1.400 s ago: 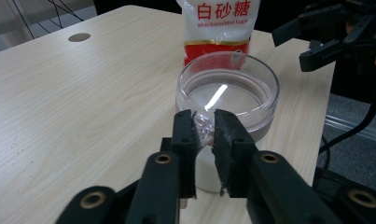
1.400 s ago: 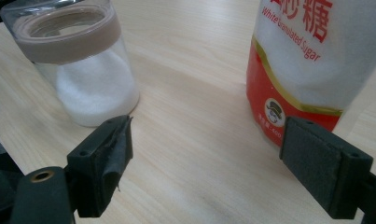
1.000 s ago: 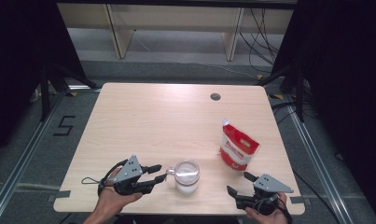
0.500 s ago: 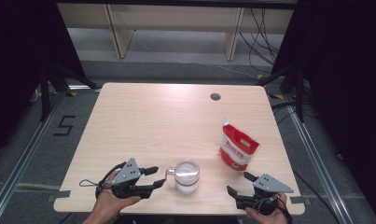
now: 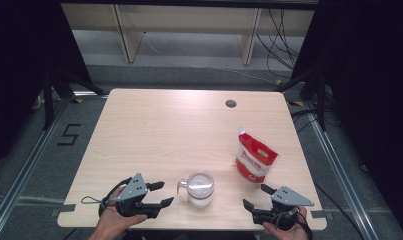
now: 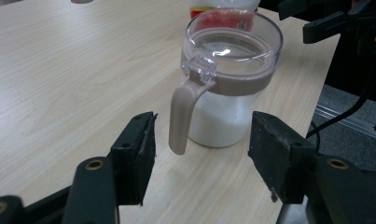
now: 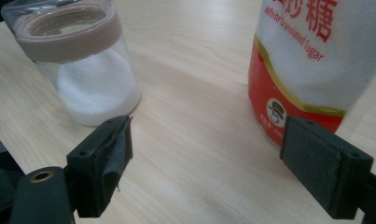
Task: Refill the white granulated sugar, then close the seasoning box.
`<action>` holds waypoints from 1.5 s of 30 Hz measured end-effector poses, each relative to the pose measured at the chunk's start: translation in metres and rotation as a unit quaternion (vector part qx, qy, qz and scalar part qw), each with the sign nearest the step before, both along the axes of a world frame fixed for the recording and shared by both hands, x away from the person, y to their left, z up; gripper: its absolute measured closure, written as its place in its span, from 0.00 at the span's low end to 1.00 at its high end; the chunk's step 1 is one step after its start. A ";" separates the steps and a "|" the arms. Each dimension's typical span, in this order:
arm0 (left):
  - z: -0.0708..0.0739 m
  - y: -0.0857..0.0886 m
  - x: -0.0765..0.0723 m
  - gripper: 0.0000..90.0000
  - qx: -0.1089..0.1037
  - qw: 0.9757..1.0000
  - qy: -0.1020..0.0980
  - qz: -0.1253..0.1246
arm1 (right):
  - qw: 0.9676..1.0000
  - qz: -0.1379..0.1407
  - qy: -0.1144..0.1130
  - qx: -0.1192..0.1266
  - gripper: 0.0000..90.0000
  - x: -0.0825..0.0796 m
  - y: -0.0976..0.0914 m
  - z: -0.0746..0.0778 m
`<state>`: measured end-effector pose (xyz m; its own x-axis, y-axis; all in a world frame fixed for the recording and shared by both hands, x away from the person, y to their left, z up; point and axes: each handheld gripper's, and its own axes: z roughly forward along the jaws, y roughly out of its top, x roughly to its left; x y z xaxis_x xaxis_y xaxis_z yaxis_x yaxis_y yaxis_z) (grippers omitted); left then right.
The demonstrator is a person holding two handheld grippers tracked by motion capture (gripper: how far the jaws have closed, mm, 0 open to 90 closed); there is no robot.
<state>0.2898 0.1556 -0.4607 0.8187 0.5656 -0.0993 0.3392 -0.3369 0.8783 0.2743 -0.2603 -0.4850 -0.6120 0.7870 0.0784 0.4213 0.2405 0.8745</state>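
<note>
From the high view, the jar (image 5: 199,188) stands near the table's (image 5: 154,130) front edge, between the two grippers, with the sugar bag (image 5: 255,159) upright just behind and to its right. The left gripper (image 5: 159,193) lies just left of the jar, pointing at its handle (image 5: 181,186), and its jaws have just been opening, with nothing pinched between them; the right gripper (image 5: 257,196) rests near the front edge, jaws spread and empty. In the left gripper view the handle (image 6: 184,112) hangs just ahead of the gap between the wide-apart pads — apart from both. The jar (image 6: 230,77), lid shut, is part full of white sugar. In the right gripper view the jar (image 7: 80,58) shows at left and the bag (image 7: 311,56) at right, both beyond the open jaws. The step looks like letting go of the handle; to do it well, I would draw the left gripper straight back along the handle's line — not sideways — so no pad catches it and tips the jar.
</note>
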 end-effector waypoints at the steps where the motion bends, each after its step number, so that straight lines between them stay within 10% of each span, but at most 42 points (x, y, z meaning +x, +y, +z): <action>1: 0.000 0.002 -0.001 0.45 0.004 1.000 0.002 0.000 | 1.000 0.000 0.001 0.003 0.20 0.000 0.000 0.000; 45: -0.024 0.027 -0.016 0.31 0.033 0.999 0.027 0.026 | 1.000 -0.013 0.010 0.003 0.20 -0.004 -0.008 -0.001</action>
